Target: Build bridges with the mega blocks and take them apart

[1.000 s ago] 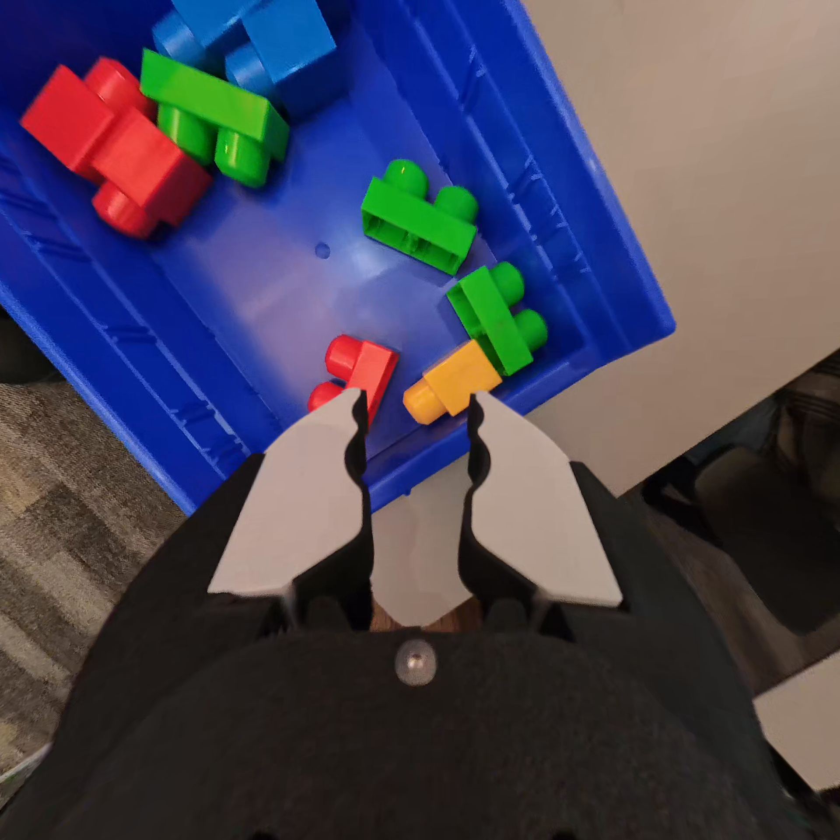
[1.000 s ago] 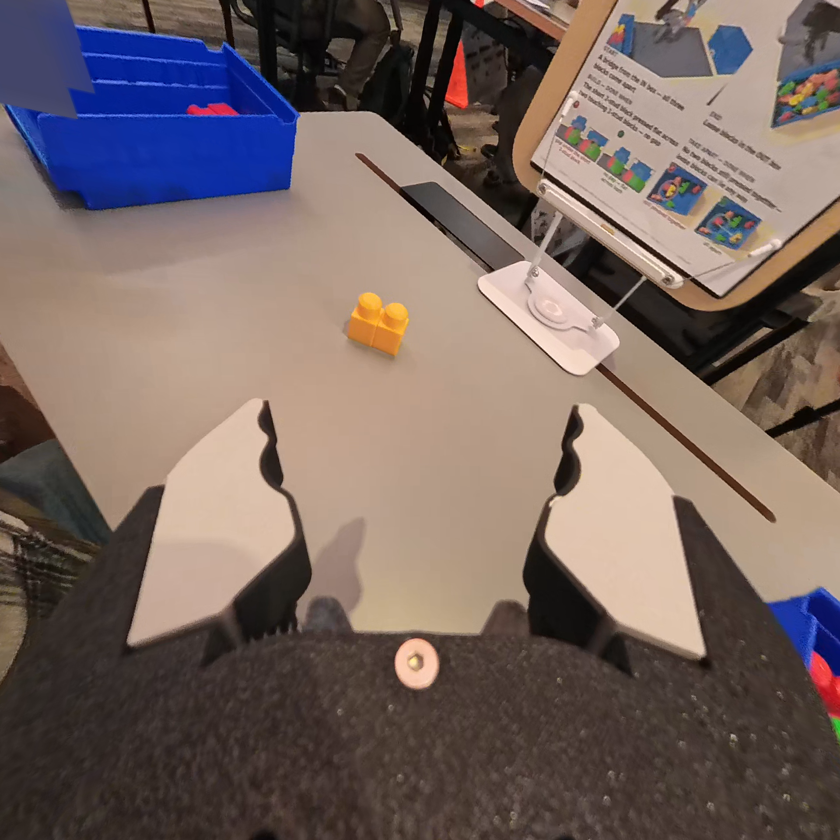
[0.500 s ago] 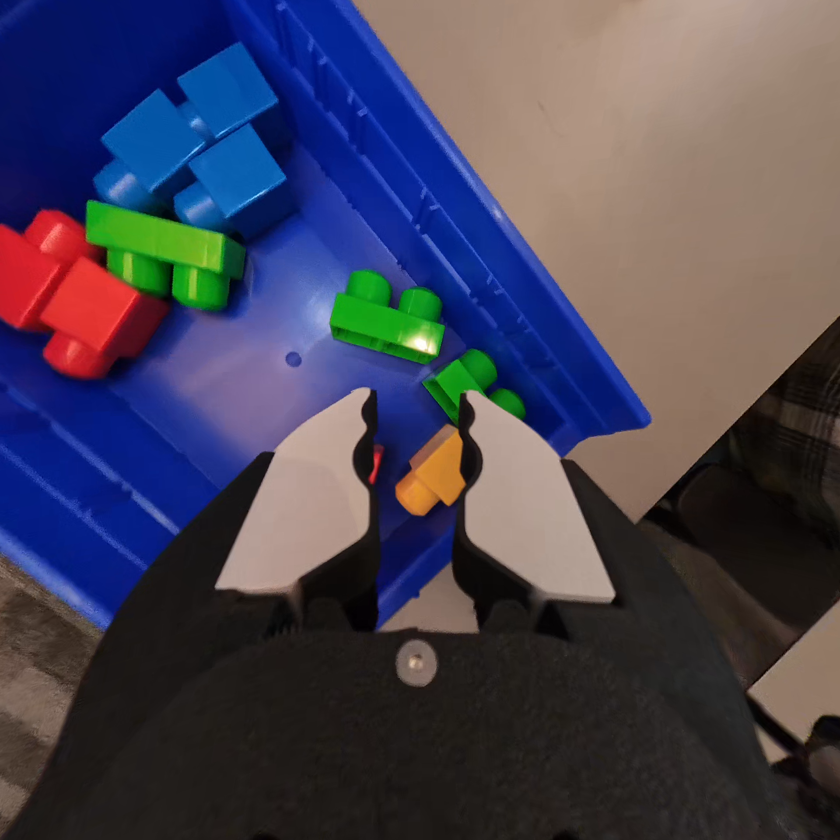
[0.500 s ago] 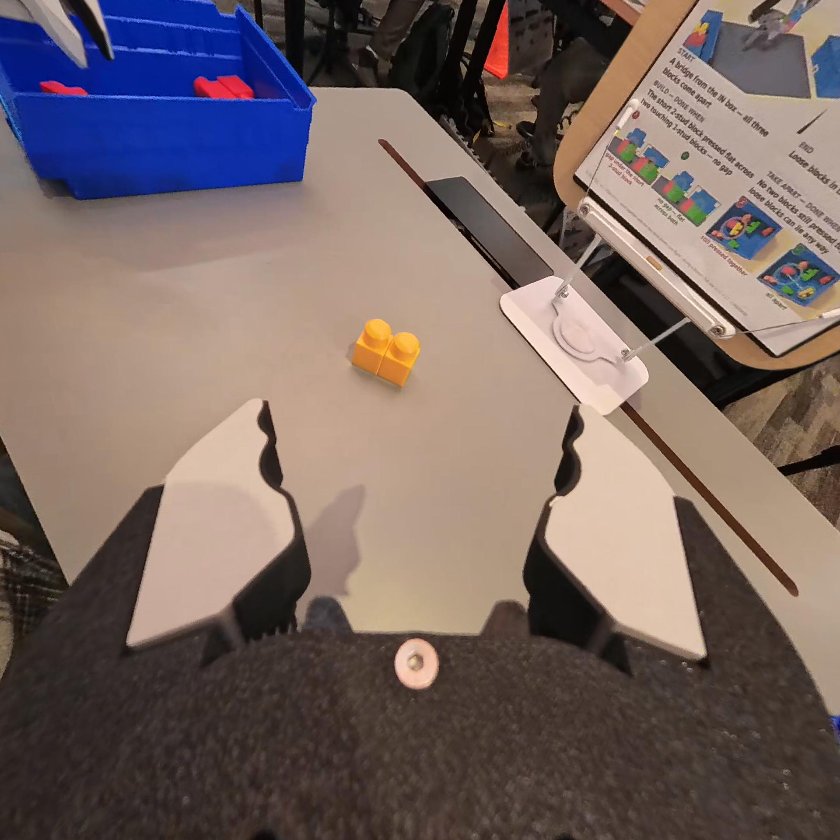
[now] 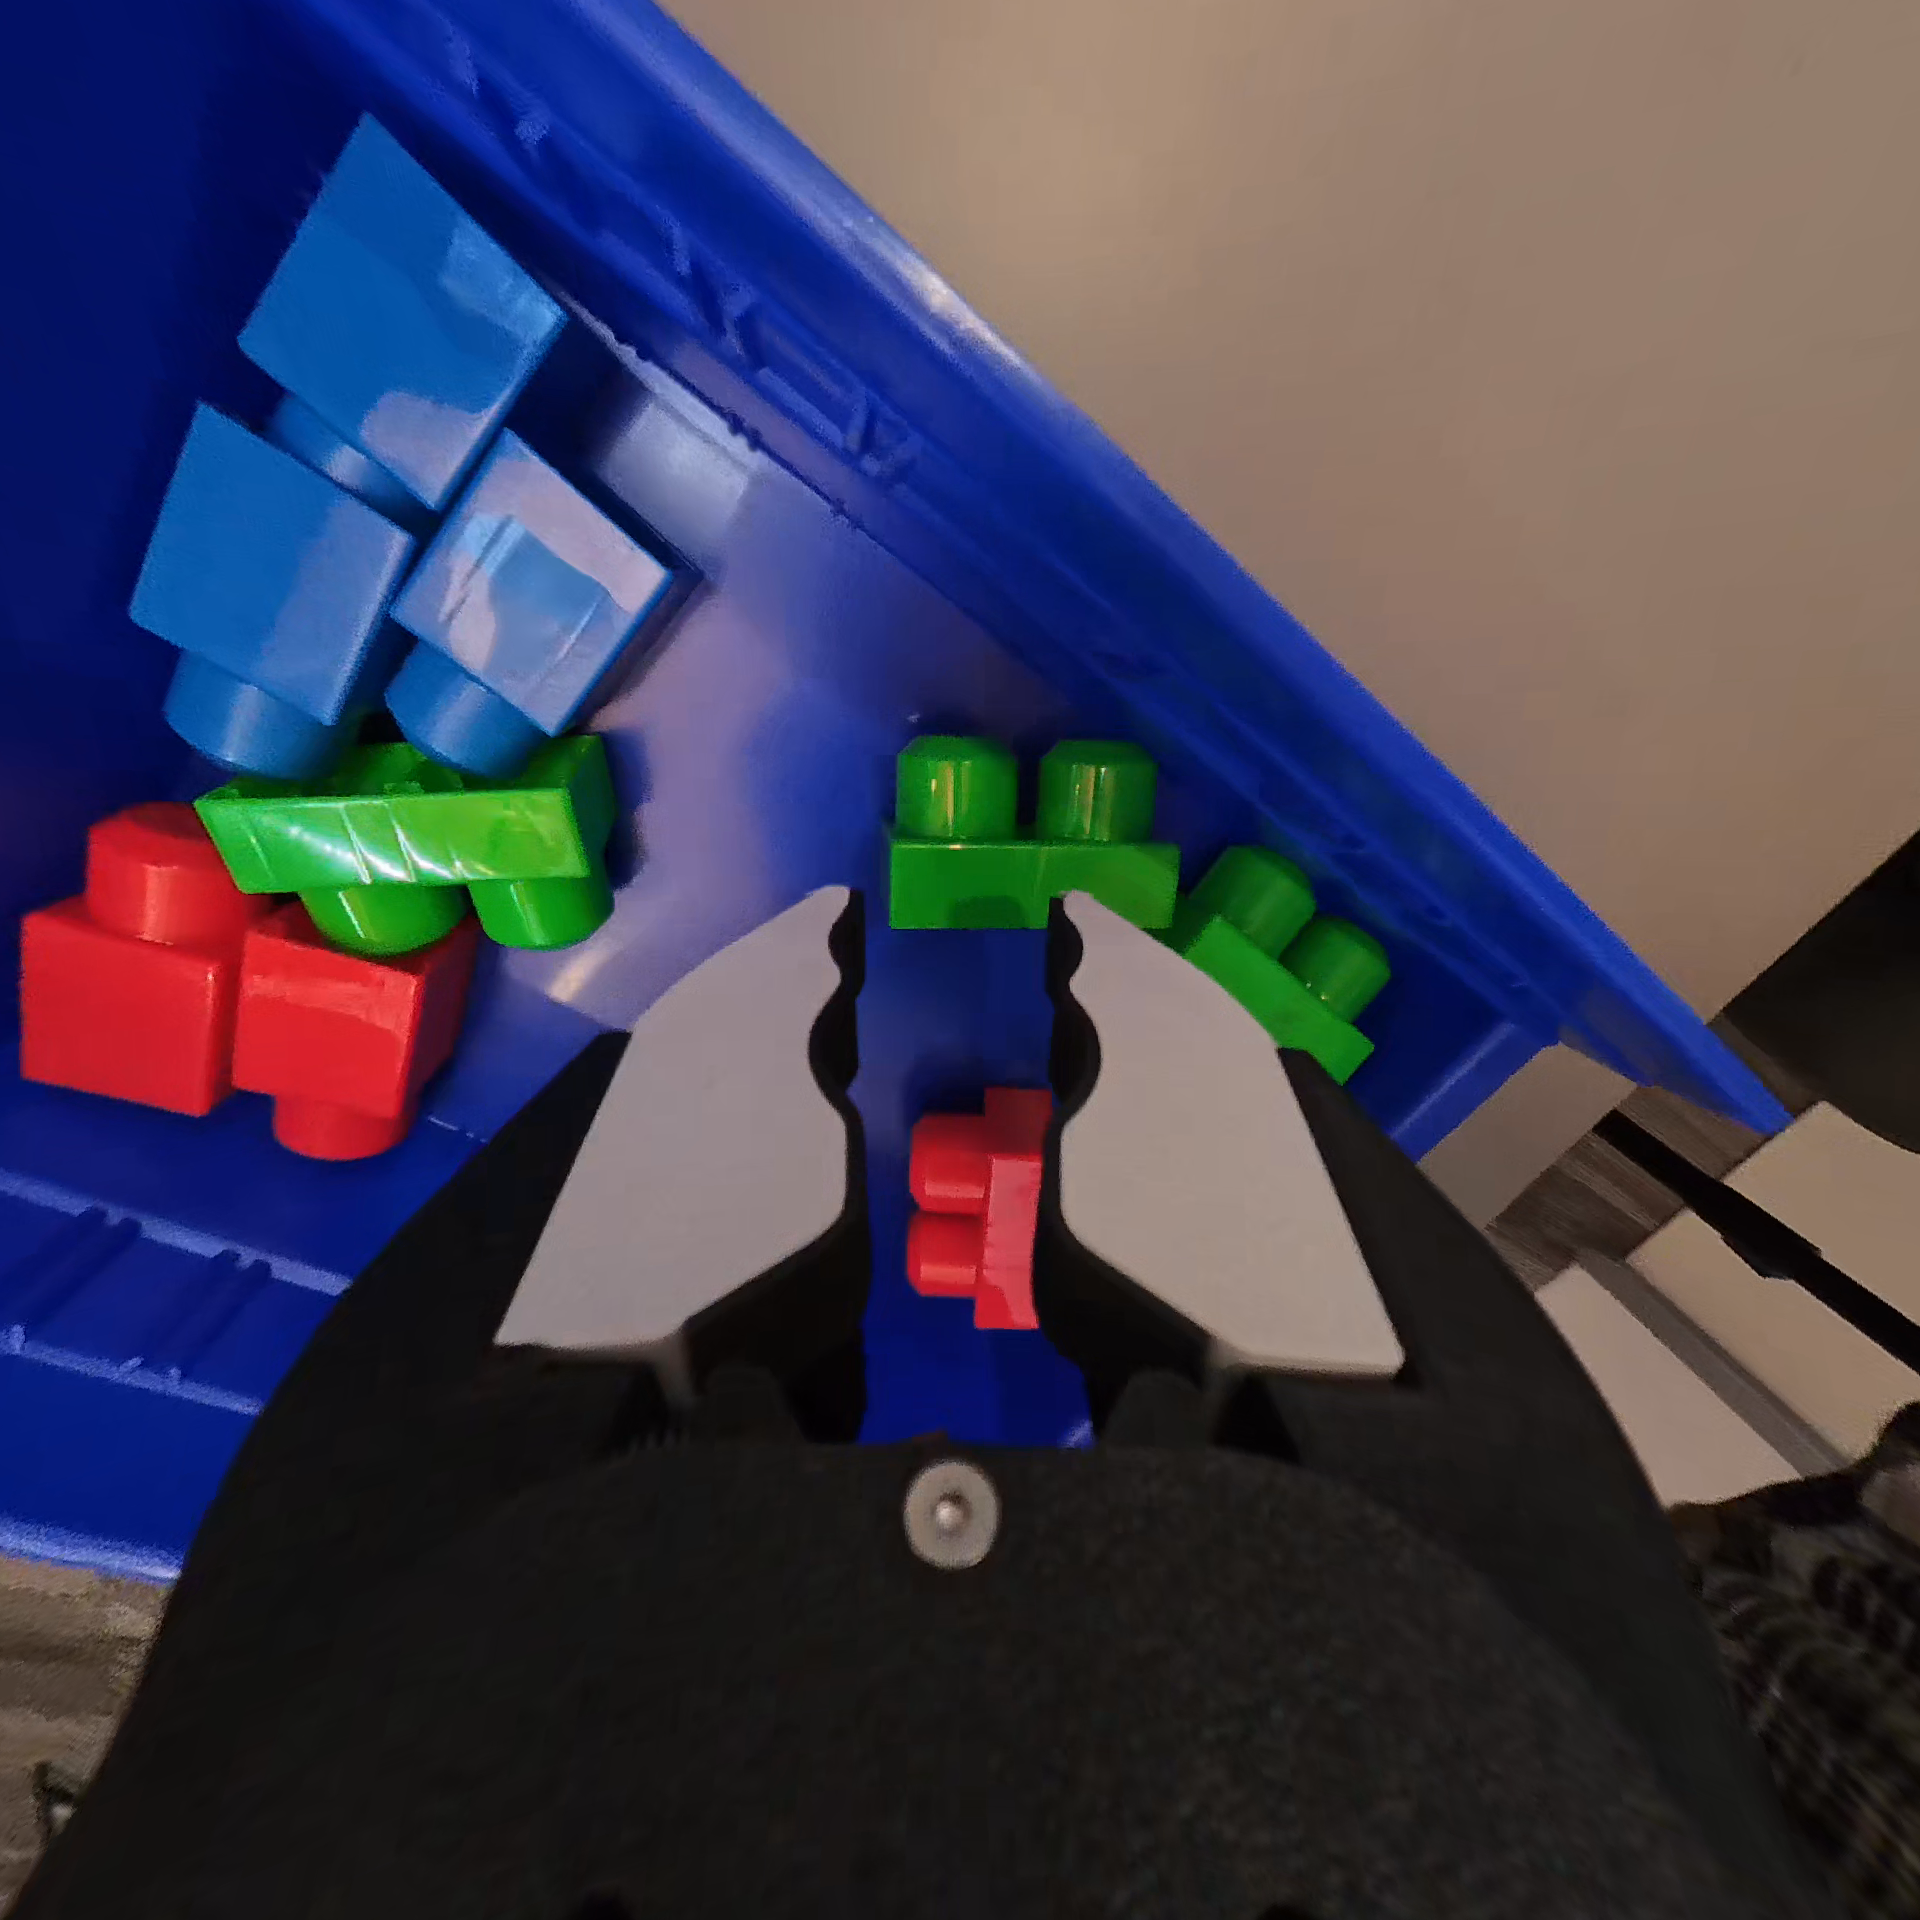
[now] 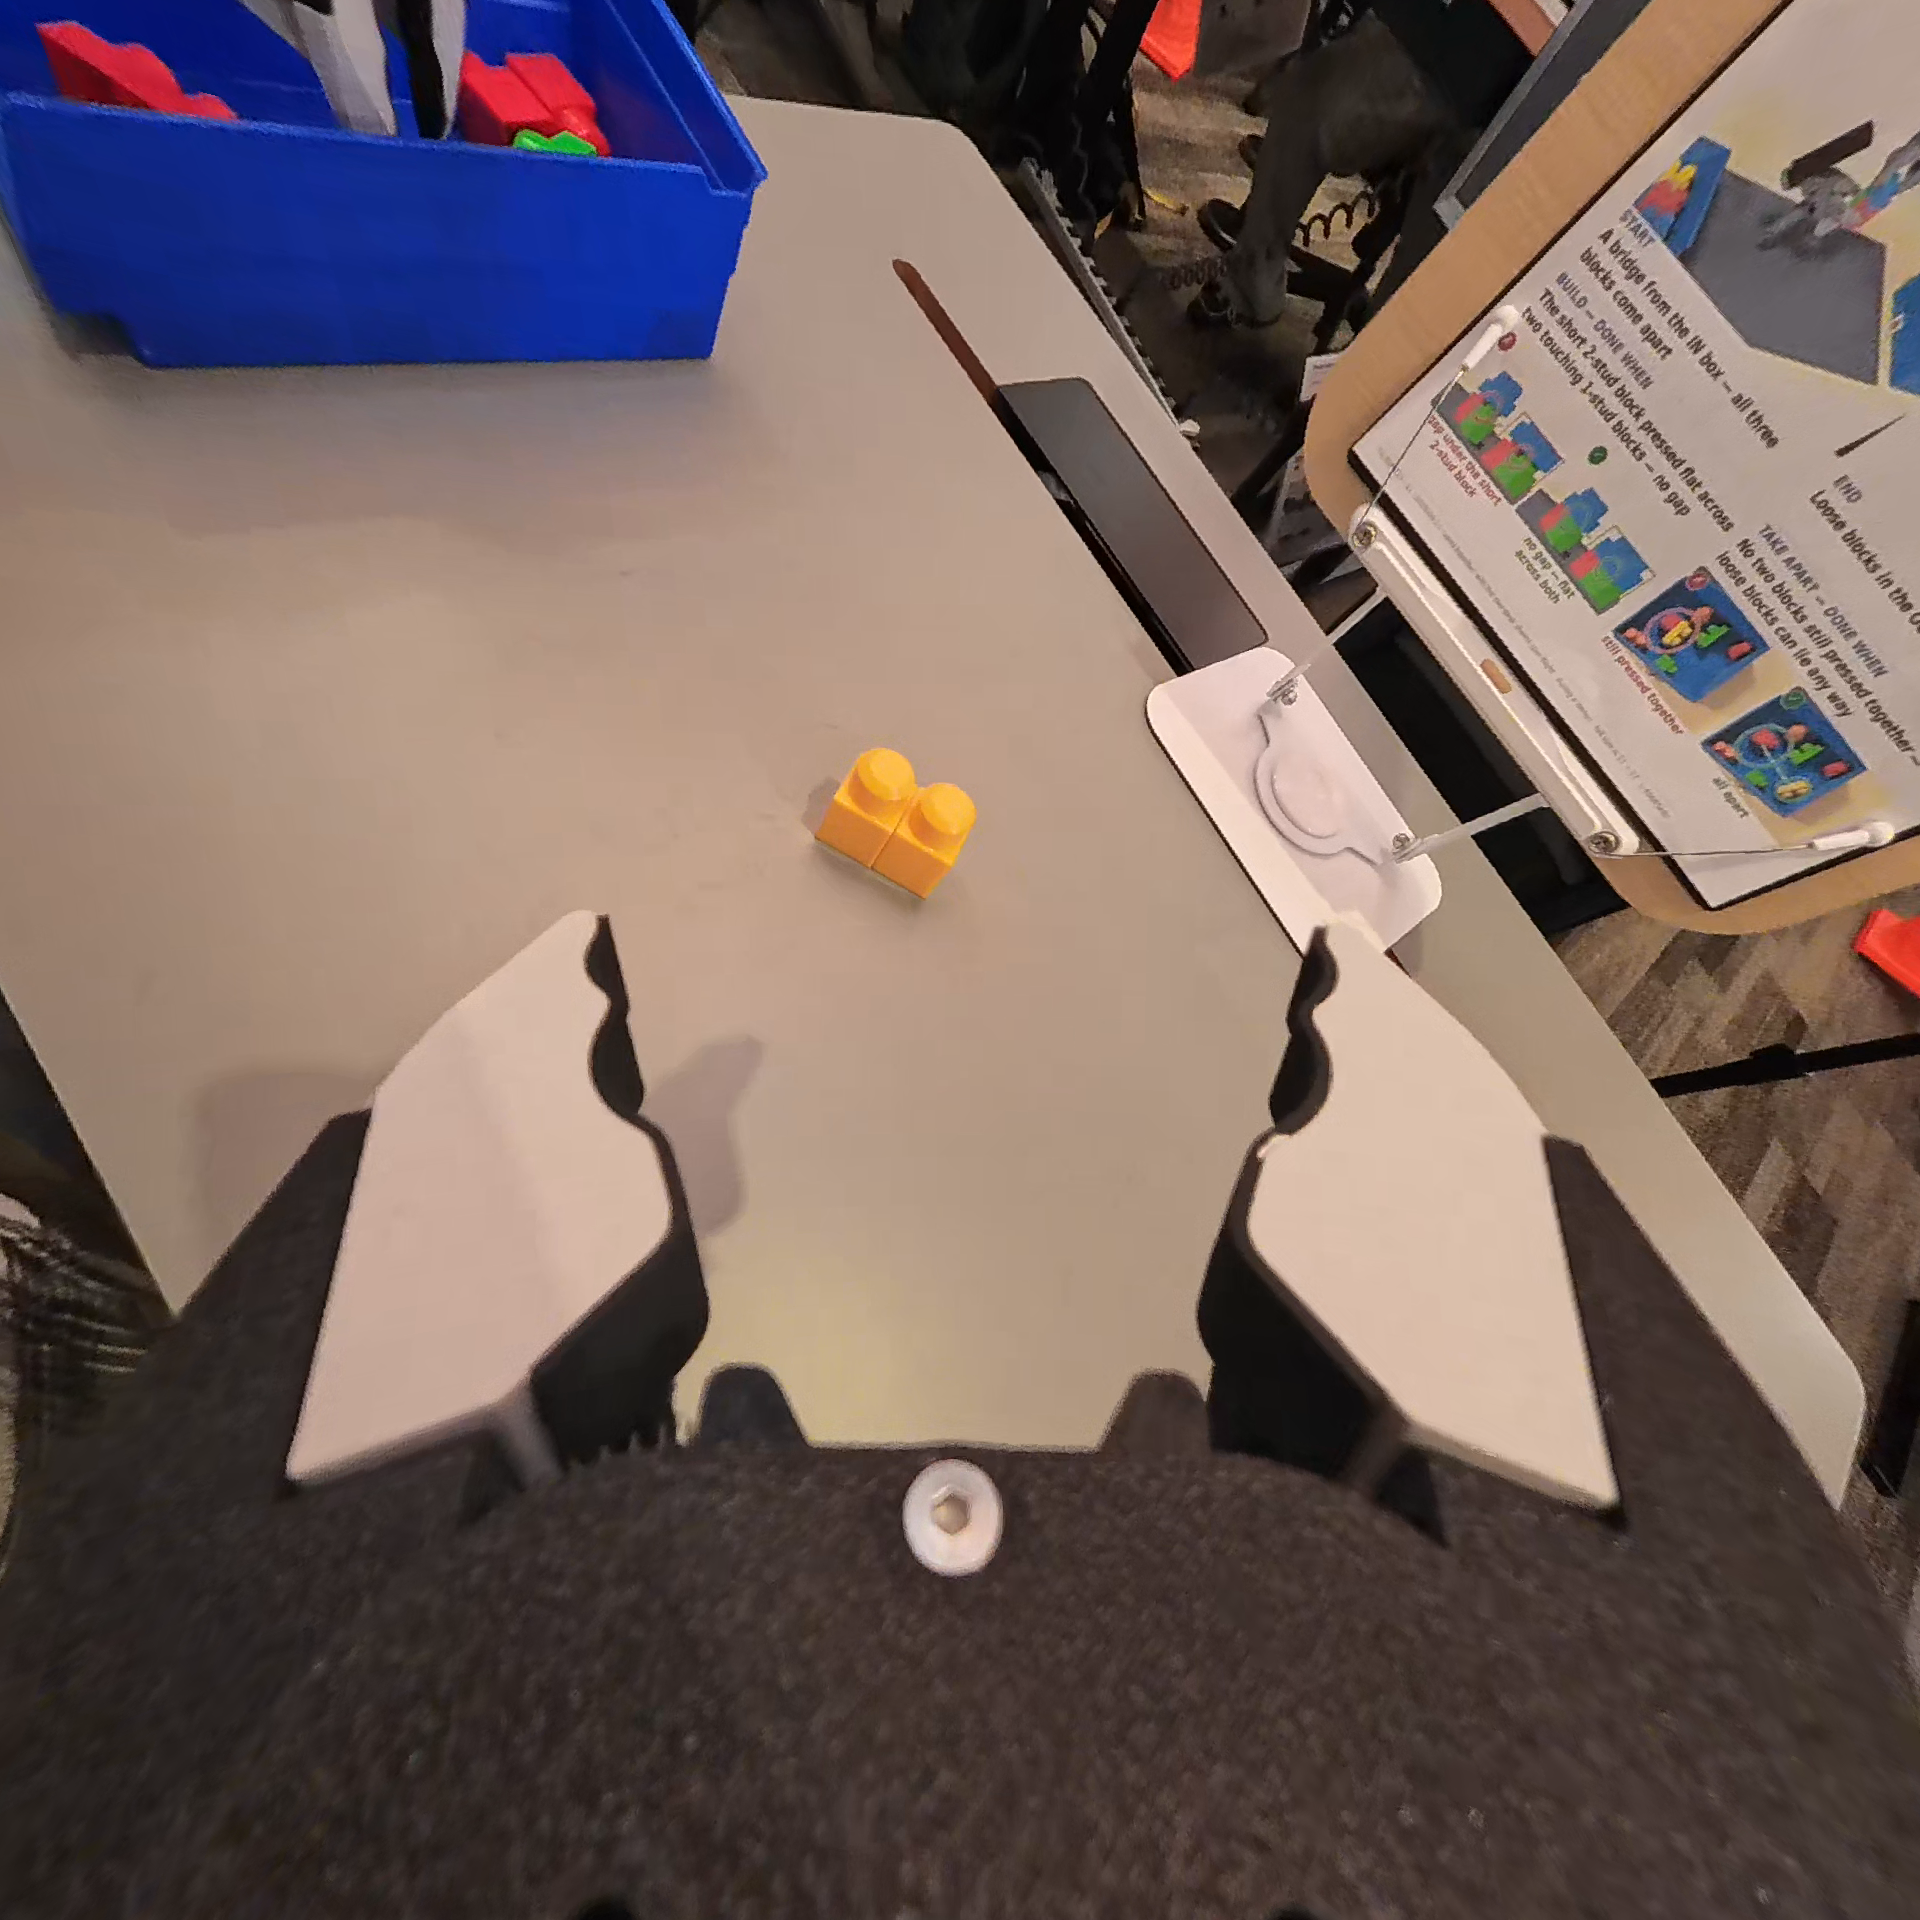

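In the left wrist view my left gripper [image 5: 956, 904] is down inside the blue bin [image 5: 935, 416], jaws open by a narrow gap. A small red two-stud block [image 5: 977, 1205] lies between the fingers, close to the right one, not clamped. A flat green two-stud block [image 5: 1029, 842] lies just past the fingertips, and another green one [image 5: 1278, 956] to its right. In the right wrist view my right gripper [image 6: 961, 940] is wide open and empty above the table. Two yellow one-stud blocks [image 6: 896, 821] stand side by side just ahead of it.
The bin also holds joined blue blocks [image 5: 395, 499] and a green flat block [image 5: 416, 831] on red blocks [image 5: 208, 987]. In the right wrist view the bin [image 6: 364, 239] sits far left. An instruction board [image 6: 1662, 520] on a white stand base [image 6: 1299, 790] stands at the right.
My left gripper has moved forward and down into the bin, over the small red block. The yellow block in the bin is now hidden. My right gripper has drifted a little closer to the yellow pair.
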The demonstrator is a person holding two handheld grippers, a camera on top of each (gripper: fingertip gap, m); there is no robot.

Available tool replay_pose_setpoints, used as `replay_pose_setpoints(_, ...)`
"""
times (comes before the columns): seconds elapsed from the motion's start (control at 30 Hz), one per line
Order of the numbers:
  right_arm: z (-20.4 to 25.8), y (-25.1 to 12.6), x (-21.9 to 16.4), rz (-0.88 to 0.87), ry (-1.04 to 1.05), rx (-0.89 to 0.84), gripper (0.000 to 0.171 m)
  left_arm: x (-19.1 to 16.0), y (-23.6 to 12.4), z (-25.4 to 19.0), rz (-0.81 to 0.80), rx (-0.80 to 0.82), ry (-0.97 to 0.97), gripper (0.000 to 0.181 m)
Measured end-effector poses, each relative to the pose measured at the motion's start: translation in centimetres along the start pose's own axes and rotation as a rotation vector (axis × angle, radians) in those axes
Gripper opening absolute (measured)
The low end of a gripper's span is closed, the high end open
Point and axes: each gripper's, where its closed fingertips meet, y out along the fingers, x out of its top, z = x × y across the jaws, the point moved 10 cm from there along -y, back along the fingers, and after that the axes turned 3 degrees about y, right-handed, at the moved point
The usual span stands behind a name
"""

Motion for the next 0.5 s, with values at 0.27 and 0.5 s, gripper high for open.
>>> replay_pose_setpoints(0.27, 0.5, -0.2, 0.4, 0.011, -0.013, -0.008, 0.120, 1.2, 0.3, 0.8, 0.021, -0.061, -0.011, 0.033)
replay_pose_setpoints(0.5, 0.5, -0.6, 0.0, 0.016, -0.005, -0.011, 0.120, 2.0, 1.8, 0.8, 0.096, -0.077, 0.002, 0.041)
